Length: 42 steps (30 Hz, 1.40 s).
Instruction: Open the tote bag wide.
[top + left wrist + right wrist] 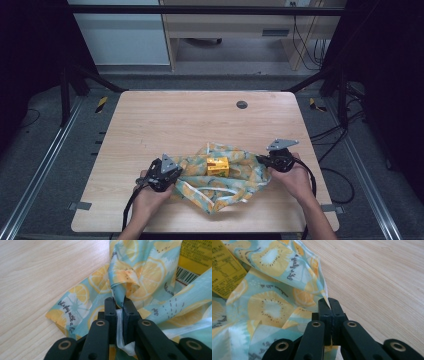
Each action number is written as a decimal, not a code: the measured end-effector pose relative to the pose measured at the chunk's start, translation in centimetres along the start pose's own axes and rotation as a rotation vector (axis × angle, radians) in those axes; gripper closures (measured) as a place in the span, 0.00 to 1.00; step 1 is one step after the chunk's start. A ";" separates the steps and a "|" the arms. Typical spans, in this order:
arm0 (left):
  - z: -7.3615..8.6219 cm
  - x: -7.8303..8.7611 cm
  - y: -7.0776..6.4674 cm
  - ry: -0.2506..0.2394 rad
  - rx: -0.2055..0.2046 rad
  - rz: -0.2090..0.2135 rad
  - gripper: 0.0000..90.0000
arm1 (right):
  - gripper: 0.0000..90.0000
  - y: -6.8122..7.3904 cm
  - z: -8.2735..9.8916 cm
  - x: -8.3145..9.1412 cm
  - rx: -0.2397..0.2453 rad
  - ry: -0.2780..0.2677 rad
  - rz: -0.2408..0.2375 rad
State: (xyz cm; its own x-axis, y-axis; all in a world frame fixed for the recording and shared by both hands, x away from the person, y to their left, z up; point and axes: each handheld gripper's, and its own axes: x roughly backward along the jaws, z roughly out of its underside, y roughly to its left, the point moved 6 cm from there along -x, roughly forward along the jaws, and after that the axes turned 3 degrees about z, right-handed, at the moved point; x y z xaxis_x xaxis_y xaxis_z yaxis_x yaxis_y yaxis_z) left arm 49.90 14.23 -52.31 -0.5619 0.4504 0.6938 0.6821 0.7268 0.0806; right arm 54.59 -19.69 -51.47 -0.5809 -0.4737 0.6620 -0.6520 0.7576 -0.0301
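A light blue cloth bag printed with lemon slices (225, 180) lies crumpled on the wooden table (190, 120) near its front edge. A yellow box (218, 166) rests on the bag's middle. My left gripper (172, 175) is shut on the bag's left part; in the left gripper view its jaws pinch a fold of the cloth (120, 312), with the box's barcode (186, 275) at the upper right. My right gripper (260, 160) is shut on the bag's right edge; the right gripper view has a thin hem (325, 296) clamped between closed jaws, and the yellow box (224, 270) at the far left.
A dark round grommet (242, 104) is set in the table's far right part. Black frame posts (65, 95) stand at both sides. A desk (240, 30) and cables lie on the floor beyond the table. Bare wood spreads over the far half.
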 end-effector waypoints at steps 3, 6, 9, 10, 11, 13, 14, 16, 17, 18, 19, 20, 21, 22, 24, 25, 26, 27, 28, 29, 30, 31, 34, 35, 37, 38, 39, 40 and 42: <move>0.3 -0.2 0.0 0.005 0.001 0.002 0.94 | 1.00 0.0 0.2 -0.1 0.006 0.007 -0.001; 0.7 -0.3 -0.1 0.013 -0.003 0.005 0.94 | 1.00 -0.1 0.8 -0.4 0.010 0.025 0.000; 0.9 -0.3 -0.2 0.016 -0.007 0.006 0.94 | 1.00 0.0 1.3 -0.6 0.007 0.040 0.000; 0.9 -0.2 -0.2 0.013 -0.004 0.006 0.94 | 1.00 0.0 1.4 -0.6 0.005 0.043 -0.002; 1.0 -0.2 -0.2 0.020 -0.009 0.008 0.94 | 1.00 0.0 1.5 -0.7 0.012 0.049 -0.003; 1.1 -0.2 -0.3 0.022 -0.014 0.007 0.94 | 1.00 0.0 1.7 -0.7 0.012 0.056 -0.001; 1.3 -0.2 -0.4 0.025 -0.015 0.010 0.94 | 1.00 0.1 2.0 -0.8 0.017 0.065 -0.001; 1.5 -0.1 -0.5 0.026 -0.014 0.012 0.95 | 1.00 0.1 2.2 -1.0 0.028 0.074 0.002; 1.5 -0.1 -0.5 0.026 -0.014 0.012 0.95 | 1.00 0.1 2.2 -1.0 0.028 0.074 0.002; 1.6 -0.1 -0.5 0.028 -0.014 0.012 0.95 | 1.00 0.1 2.3 -1.0 0.027 0.075 0.007; 1.6 -0.1 -0.5 0.028 -0.014 0.012 0.95 | 1.00 0.1 2.3 -1.0 0.027 0.075 0.007; 1.6 -0.1 -0.5 0.029 -0.013 0.013 0.95 | 1.00 0.1 2.3 -1.0 0.032 0.074 0.008; 1.6 -0.1 -0.5 0.030 -0.013 0.013 0.96 | 1.00 0.0 2.3 -1.0 0.039 0.075 0.009; 1.7 -0.1 -0.5 0.031 -0.013 0.013 0.96 | 1.00 0.1 2.3 -1.0 0.036 0.074 0.008; 1.7 -0.2 -0.6 0.029 -0.012 0.014 0.97 | 1.00 0.1 2.4 -1.0 0.035 0.079 0.012; 1.7 -0.1 -0.6 0.035 -0.019 0.014 0.97 | 1.00 0.1 2.4 -1.0 0.039 0.077 0.016; 1.7 -0.1 -0.6 0.037 -0.019 0.017 0.98 | 1.00 0.1 2.4 -1.0 0.035 0.077 0.014; 1.7 -0.1 -0.6 0.037 -0.018 0.017 0.98 | 1.00 0.1 2.4 -1.0 0.037 0.076 0.014; 1.7 -0.1 -0.6 0.032 -0.013 0.018 0.98 | 1.00 0.1 2.4 -1.0 0.037 0.074 0.016; 1.8 -0.1 -0.6 0.036 -0.016 0.019 0.98 | 1.00 0.1 2.4 -1.0 0.037 0.074 0.016; 1.8 -0.1 -0.5 0.039 -0.016 0.022 0.99 | 1.00 0.1 2.4 -0.9 0.044 0.075 0.022; 1.8 -0.1 -0.5 0.039 -0.016 0.022 0.99 | 1.00 0.1 2.4 -0.9 0.044 0.075 0.022; 1.8 -0.1 -0.5 0.039 -0.015 0.024 0.99 | 1.00 0.1 2.4 -0.9 0.052 0.076 0.030; 1.8 -0.1 -0.5 0.040 -0.017 0.024 0.99 | 1.00 0.1 2.4 -0.9 0.052 0.075 0.032; 1.8 -0.1 -0.6 0.035 -0.013 0.023 0.99 | 1.00 0.1 2.4 -0.9 0.055 0.075 0.037; 1.8 0.0 -0.7 0.043 -0.023 0.023 0.99 | 1.00 0.1 2.4 -0.8 0.062 0.076 0.041; 1.8 0.0 -0.7 0.043 -0.023 0.023 0.99 | 1.00 0.1 2.4 -0.8 0.062 0.076 0.041; 1.8 0.0 -0.7 0.044 -0.026 0.023 0.99 | 1.00 0.1 2.4 -0.8 0.062 0.076 0.044; 1.9 0.1 -1.0 0.046 -0.035 0.024 0.99 | 1.00 0.1 2.5 -0.7 0.072 0.073 0.053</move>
State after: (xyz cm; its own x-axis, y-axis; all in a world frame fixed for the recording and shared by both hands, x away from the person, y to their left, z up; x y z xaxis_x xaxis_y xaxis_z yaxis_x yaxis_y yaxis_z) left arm 48.31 14.53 -53.65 -0.5234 0.4425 0.7282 0.7117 0.6970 0.0880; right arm 53.73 -20.41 -53.75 -0.5802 -0.3976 0.7108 -0.6560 0.7454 -0.1185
